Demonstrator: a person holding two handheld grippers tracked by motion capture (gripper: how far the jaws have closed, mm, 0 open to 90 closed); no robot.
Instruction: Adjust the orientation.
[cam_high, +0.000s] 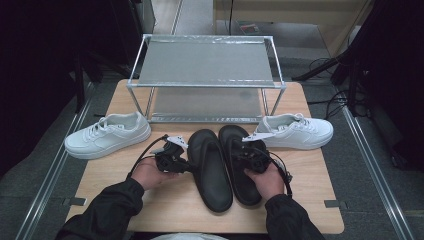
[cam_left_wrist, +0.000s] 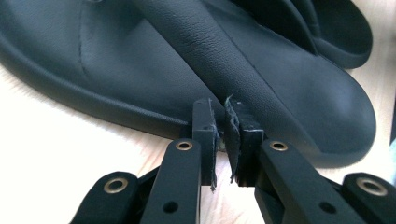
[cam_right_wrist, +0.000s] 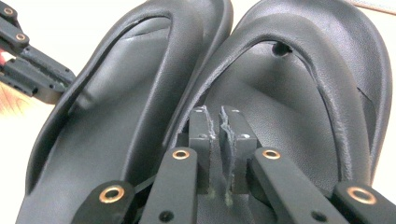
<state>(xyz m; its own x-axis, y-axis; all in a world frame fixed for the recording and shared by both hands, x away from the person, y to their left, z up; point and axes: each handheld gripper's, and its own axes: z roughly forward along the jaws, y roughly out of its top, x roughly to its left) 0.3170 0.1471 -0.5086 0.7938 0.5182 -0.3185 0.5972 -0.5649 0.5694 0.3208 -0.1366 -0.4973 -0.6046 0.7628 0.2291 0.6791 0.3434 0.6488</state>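
Left gripper (cam_high: 186, 163) sits at the outer edge of the left black sandal (cam_high: 210, 170), its jaws nearly together with a thin gap and nothing pinched between them, in the left gripper view; right gripper (cam_high: 248, 156) rests over the right black sandal (cam_high: 240, 162), jaws likewise almost closed on nothing, beside the strap (cam_right_wrist: 327, 107) in the right gripper view. Both sandals lie side by side, touching, near the middle of the table (cam_high: 310, 200), toward its front edge. To lift them well, I judge each jaw pair should open, straddle a strap and clamp squarely before rising together. White sneakers (cam_high: 107, 135) (cam_high: 296, 131) flank the pair near the left and right edges; the metal shoe rack (cam_high: 206, 75) stands along the back edge, its lower shelf low, so the sandals would need a flat approach.
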